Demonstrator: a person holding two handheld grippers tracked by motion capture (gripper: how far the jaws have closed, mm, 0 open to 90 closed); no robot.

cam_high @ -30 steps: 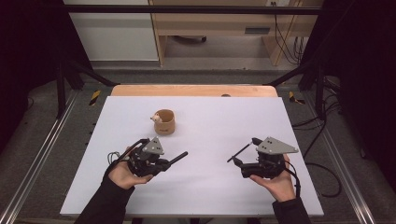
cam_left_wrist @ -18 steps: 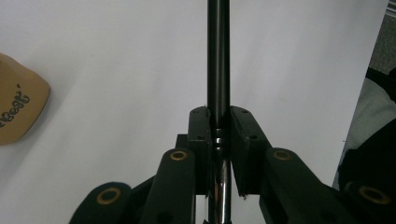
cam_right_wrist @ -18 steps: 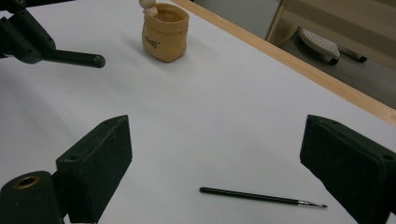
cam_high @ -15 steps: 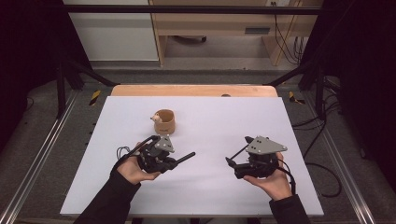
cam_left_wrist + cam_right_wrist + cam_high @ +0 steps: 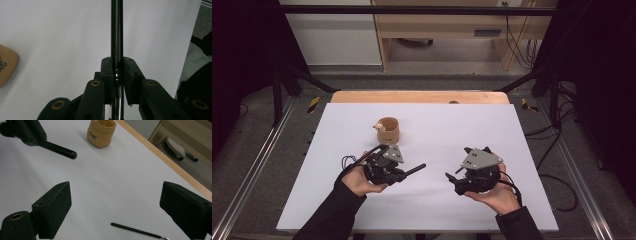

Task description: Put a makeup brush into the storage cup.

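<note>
Left gripper (image 5: 404, 172): clamped on a black rod (image 5: 414, 169), held low over the white table (image 5: 512, 150), rod tip aimed toward the right gripper.
Left gripper view: pads (image 5: 107, 72) pinching the rod (image 5: 117, 32) at a ringed joint, shiny metal below, dark shaft running straight up; edge of a tan pouch (image 5: 7, 65) at far left.
Right gripper (image 5: 457, 181): jaws wide apart, nothing between them, cradled in the right hand (image 5: 492, 195).
Right gripper view: thin black stick (image 5: 136, 230) lying flat on the table, possibly a brush, tip too small to tell; rod end (image 5: 62, 151) and pouch (image 5: 101, 132) beyond.
High view: pouch (image 5: 388, 131) upright, just beyond the left gripper, something pale at its rim; wooden edge (image 5: 419, 96) along the far side.
</note>
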